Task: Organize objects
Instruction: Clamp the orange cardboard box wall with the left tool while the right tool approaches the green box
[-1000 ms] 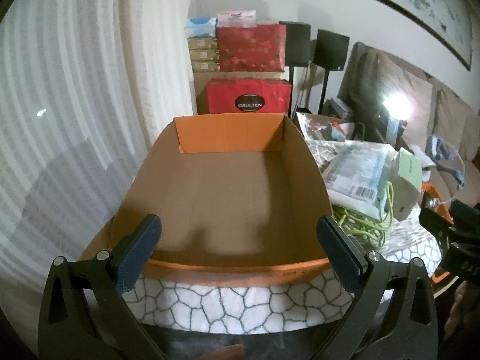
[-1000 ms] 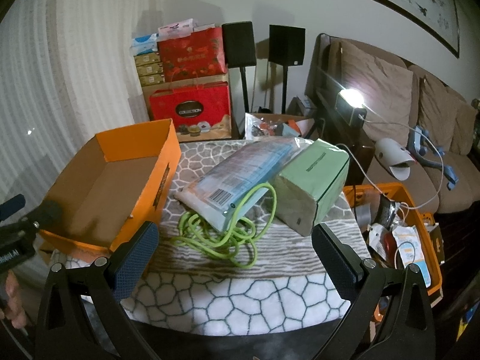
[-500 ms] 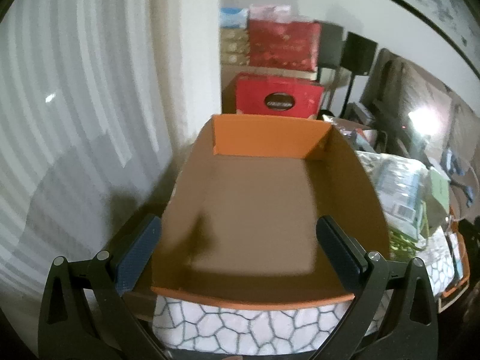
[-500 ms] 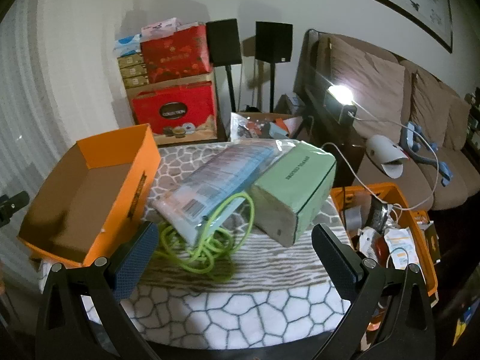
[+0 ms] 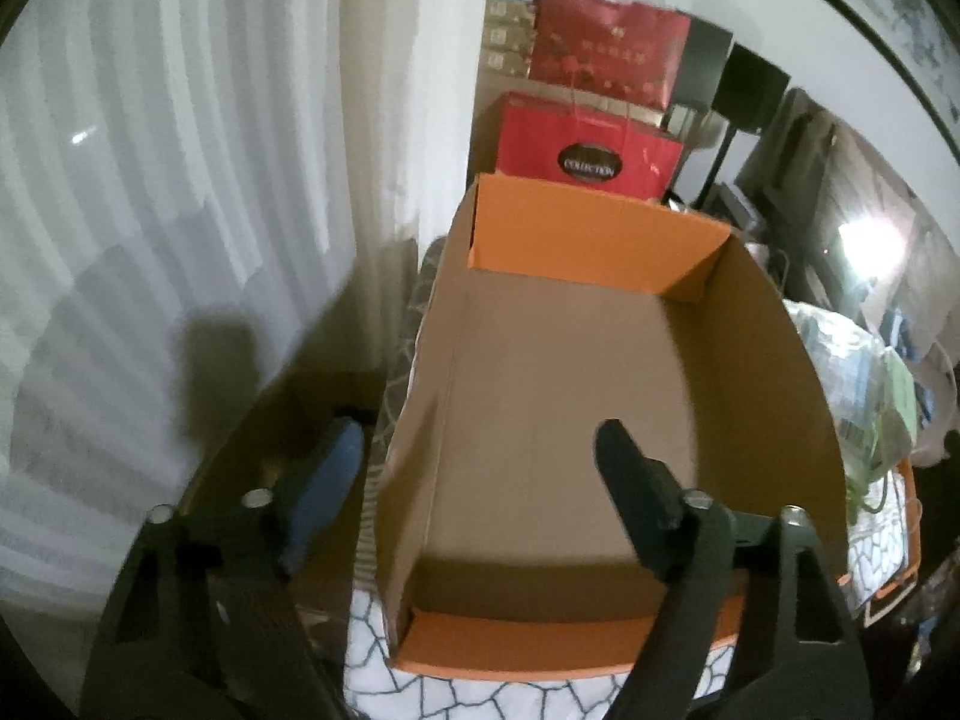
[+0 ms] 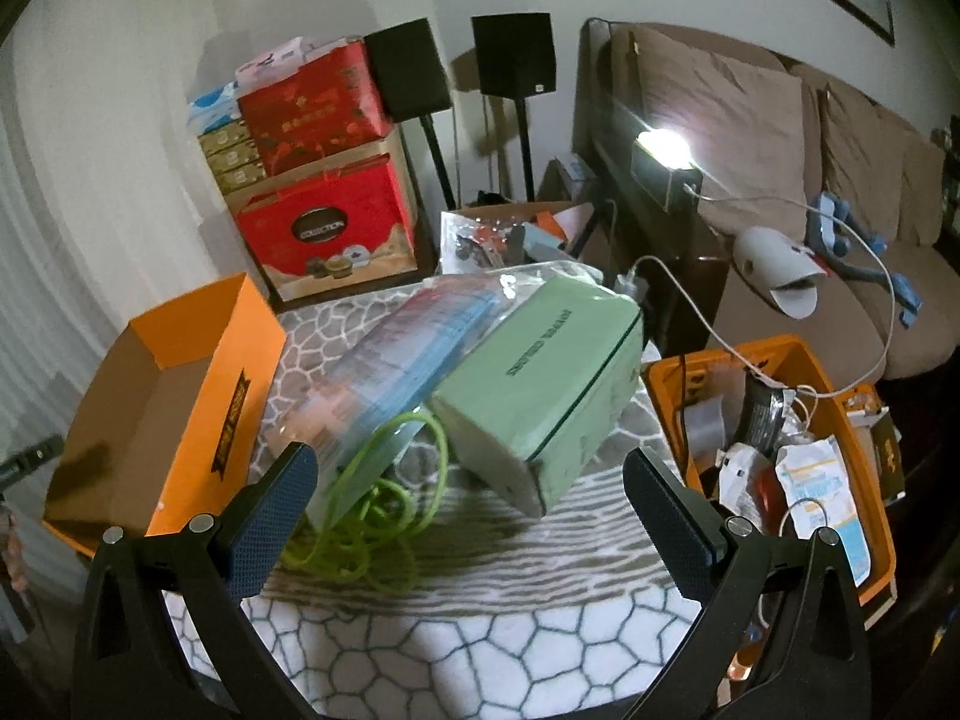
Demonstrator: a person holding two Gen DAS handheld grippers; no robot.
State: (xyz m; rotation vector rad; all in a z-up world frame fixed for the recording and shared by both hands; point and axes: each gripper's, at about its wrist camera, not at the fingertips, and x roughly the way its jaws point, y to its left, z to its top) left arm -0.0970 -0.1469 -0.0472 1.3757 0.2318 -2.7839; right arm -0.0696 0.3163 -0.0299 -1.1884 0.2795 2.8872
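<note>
Nearest the left camera: left hand-held gripper (image 5: 474, 468), jaws closing astride the left side wall of the orange box (image 5: 576, 396); one finger outside, one inside, pads not yet pressing.

Orange box: open-topped cardboard, nothing inside, sitting at the left edge of the desk (image 6: 480, 630) on its patterned cover. Long axis runs away from the camera toward the red gift boxes (image 5: 588, 144). Judged light and fairly stiff, though the thin walls may flex; best taken at the wall's upper rim, close to a corner.

Right hand-held gripper (image 6: 468, 510): jaws wide, holding nothing, above the desk.

Beyond it: green cord (image 6: 372, 516), loosely coiled, limp, likely to snag. Plastic-wrapped packet (image 6: 414, 330), probably slippery. Green tissue pack (image 6: 546, 384), soft, long axis slanting away to the right, tilted against the packet.

Far right: orange crate (image 6: 804, 354) of oddments.
</note>
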